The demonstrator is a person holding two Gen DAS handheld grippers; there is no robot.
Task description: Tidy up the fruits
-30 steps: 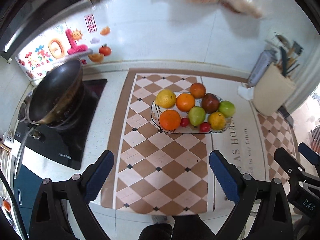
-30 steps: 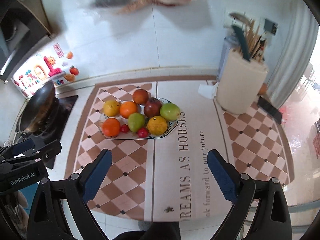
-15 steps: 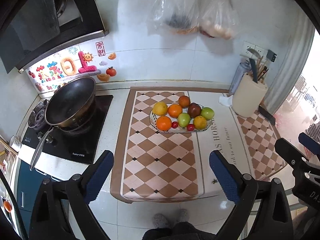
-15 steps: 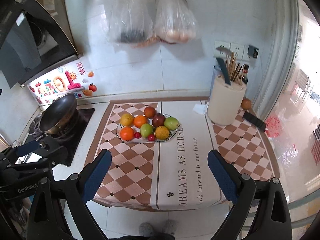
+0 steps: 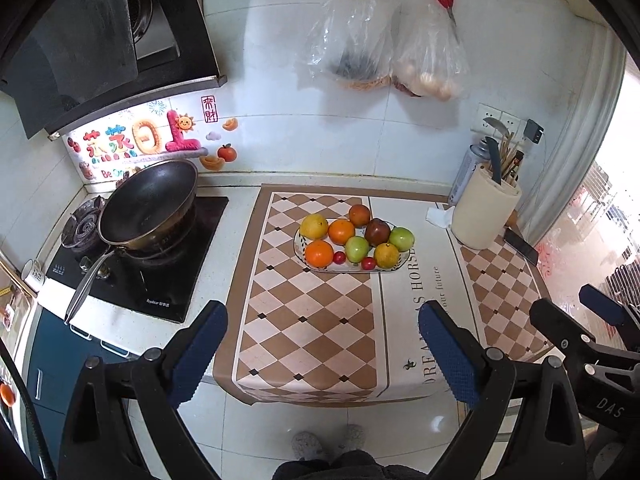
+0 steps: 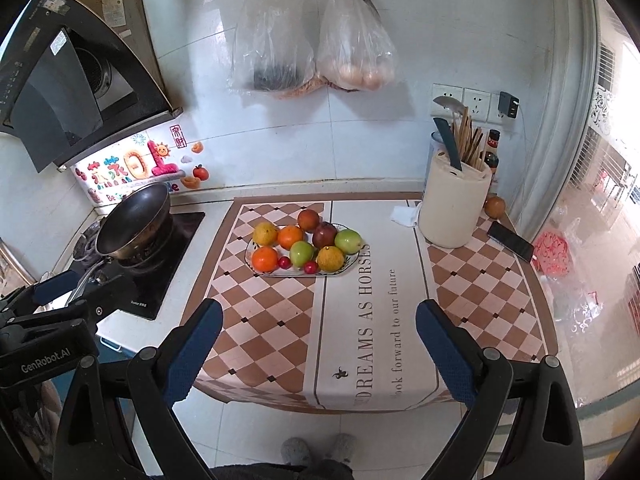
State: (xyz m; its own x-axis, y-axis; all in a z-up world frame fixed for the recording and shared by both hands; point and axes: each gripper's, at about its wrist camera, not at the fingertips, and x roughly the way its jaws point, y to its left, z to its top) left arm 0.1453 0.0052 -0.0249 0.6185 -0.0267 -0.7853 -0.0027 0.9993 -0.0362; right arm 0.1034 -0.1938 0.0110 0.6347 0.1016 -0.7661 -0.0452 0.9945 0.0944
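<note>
Nearest us, left gripper [image 5: 322, 354] and right gripper [image 6: 319, 350] hang off the front edge of the desk [image 6: 276, 292], fingers [image 6: 194, 354] wide apart, holding nothing. Mid-desk on the checked mat sits the oval plate [image 6: 352, 259], heaped with fruit: oranges [image 6: 265, 259], two green apples [image 6: 301, 253], a dark red apple [image 6: 324, 235], yellow citrus, small cherry tomatoes [image 6: 310, 267]. We judge the round fruit firm, smooth, apt to roll; grip across the widest middle. Tomatoes: soft, pinch lightly. Farther right, a cream utensil holder [image 6: 456, 208] with knife and chopsticks; one stray fruit [image 6: 495, 206] just beyond it. Bags hang on the back wall.
</note>
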